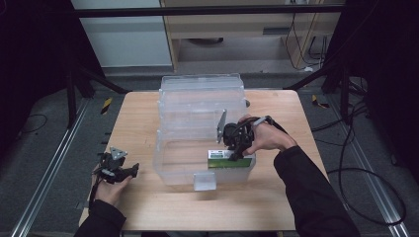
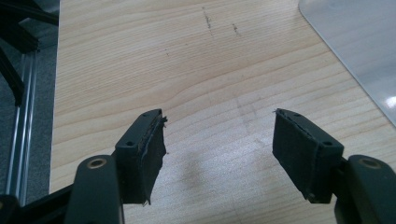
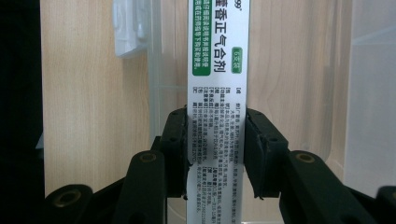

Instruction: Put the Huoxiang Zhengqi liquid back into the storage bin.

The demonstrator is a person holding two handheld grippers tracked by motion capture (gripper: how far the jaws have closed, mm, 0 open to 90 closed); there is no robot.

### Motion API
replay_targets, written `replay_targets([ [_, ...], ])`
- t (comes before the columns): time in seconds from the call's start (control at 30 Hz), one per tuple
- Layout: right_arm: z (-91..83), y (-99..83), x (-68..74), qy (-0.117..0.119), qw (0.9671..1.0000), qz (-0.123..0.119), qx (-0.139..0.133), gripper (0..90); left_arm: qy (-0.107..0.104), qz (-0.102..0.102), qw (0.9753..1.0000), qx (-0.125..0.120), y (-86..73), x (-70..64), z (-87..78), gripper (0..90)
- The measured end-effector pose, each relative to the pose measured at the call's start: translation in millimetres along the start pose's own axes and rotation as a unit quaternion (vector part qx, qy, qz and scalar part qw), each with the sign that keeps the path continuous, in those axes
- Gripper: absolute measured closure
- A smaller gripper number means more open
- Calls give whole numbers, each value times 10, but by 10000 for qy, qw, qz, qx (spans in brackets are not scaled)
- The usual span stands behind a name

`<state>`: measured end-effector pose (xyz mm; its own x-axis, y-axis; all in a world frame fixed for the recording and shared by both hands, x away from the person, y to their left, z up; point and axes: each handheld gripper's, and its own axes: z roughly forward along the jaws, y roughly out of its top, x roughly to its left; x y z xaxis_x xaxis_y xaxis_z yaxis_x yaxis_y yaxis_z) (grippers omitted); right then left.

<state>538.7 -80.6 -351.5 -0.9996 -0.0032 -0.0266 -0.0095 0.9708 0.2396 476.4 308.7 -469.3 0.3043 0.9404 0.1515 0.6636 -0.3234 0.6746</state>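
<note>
Both jaws of right gripper (image 3: 215, 154) clamp med box (image 3: 217, 70).

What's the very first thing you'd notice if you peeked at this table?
The big see-through plastic bin in the middle of the wooden table catches the eye first. Next is the white and green box, pinched in the right claw and held in the bin's front part. Off at the table's left edge, the left claw hangs wide open over bare wood, holding nothing.
</note>
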Motion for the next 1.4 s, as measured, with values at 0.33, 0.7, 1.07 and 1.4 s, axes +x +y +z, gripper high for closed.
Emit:
replay_targets([
  [0.33,81,3,8,1,10000,-33,94,633,7,2,10000,-3,-1,3,-1,333],
  [0.7,115,3,26,-30,9999,-74,131,631,3,12,10000,1,0,-1,0,333],
  [1.07,192,-2,28,-26,9998,-47,176,630,5,11,10000,4,-1,1,1,332],
  [1.4,259,-2,21,-25,9995,-67,313,631,8,8,10000,10,-2,0,4,332],
])
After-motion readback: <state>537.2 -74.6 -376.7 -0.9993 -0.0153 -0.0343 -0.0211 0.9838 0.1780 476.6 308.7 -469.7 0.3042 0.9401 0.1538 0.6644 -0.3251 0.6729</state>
